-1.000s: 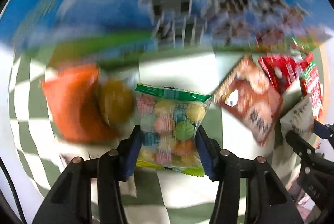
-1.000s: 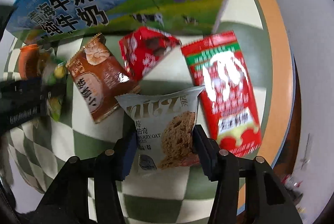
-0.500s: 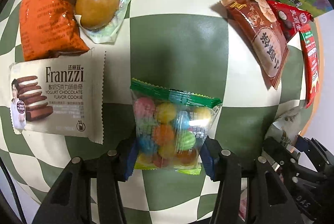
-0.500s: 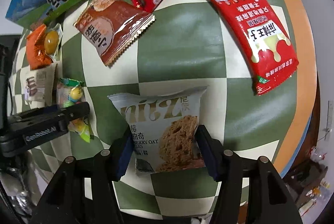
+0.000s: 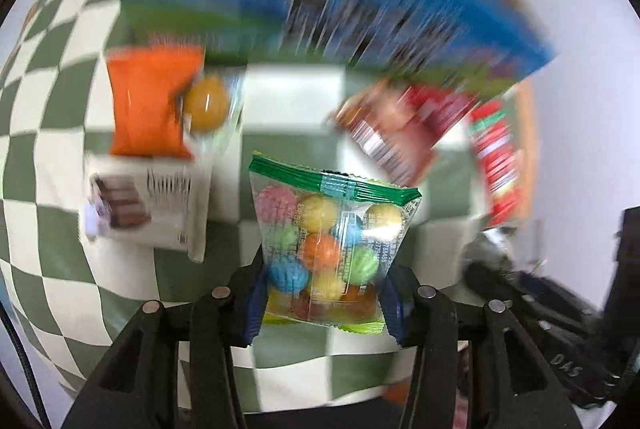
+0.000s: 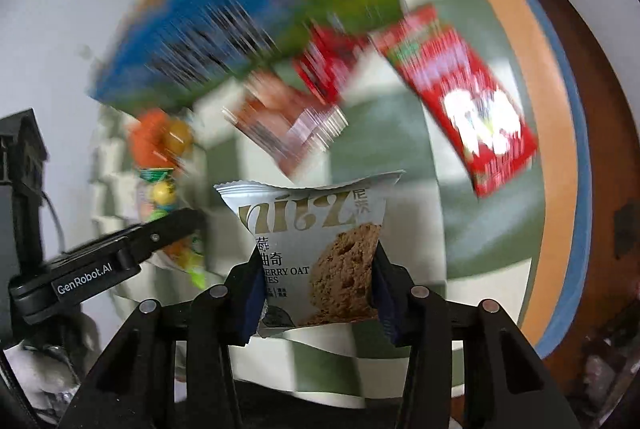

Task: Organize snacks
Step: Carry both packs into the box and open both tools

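left gripper (image 5: 322,303) pointing steeply down, jaws just closing, pinching candy bag (image 5: 330,249), right gripper (image 6: 316,299) likewise, clamping cookie packet (image 6: 316,253)

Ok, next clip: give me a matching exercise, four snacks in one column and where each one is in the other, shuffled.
Things:
1. clear candy bag
2. silver oat cookie packet
3. orange packet
4. long red packet

Places:
A. on the checkered cloth, beside the wrapped egg
B. between the right gripper's fingers
C. on the cloth near the table's orange edge
D. between the left gripper's fingers

Pairs: 1-D, 2-B, 3-A, 4-C
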Demonstrator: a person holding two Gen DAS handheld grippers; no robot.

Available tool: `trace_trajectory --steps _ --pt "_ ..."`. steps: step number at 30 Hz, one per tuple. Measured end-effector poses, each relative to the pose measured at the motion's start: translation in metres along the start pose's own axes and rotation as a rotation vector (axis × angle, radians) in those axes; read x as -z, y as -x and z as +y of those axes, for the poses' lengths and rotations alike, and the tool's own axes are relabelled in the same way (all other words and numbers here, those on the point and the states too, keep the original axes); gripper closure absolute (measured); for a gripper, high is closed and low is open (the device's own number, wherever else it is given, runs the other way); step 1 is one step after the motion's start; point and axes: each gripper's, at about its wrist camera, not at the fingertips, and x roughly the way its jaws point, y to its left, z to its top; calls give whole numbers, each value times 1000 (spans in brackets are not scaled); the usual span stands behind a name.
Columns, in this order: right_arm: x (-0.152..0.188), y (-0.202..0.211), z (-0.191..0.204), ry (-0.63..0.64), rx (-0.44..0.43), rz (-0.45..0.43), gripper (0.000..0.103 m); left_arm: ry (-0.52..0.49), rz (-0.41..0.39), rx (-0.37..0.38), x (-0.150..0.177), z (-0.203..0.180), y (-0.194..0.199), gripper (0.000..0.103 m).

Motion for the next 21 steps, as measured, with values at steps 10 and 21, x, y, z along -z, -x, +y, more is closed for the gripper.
trace_trajectory --steps 10,21 --pt "-138 91 76 132 -70 -237 54 13 -148 53 -128 -31 84 58" --pt "-243 12 76 143 74 -72 54 87 50 -91 -220 -6 7 58"
